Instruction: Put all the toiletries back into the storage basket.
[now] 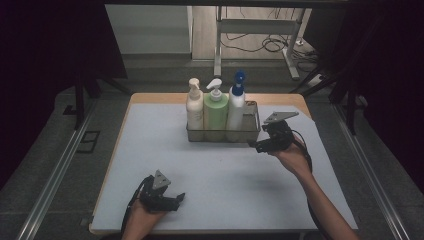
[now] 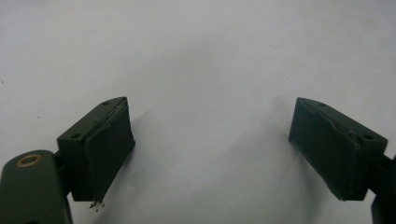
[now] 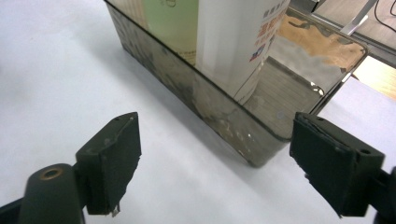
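A shiny metal basket stands at the back middle of the white table top. It holds a cream pump bottle, a green pump bottle and a white spray bottle with a blue top. My right gripper hovers just off the basket's front right corner, open with nothing between its jaws. In the right gripper view the basket wall, the white bottle and the green bottle lie just beyond the right gripper. My left gripper rests near the table's front left, open over bare white surface.
The basket's right end holds no bottle. Behind the table stand a metal desk frame and loose cables on the floor. Metal rails run along both sides of the table.
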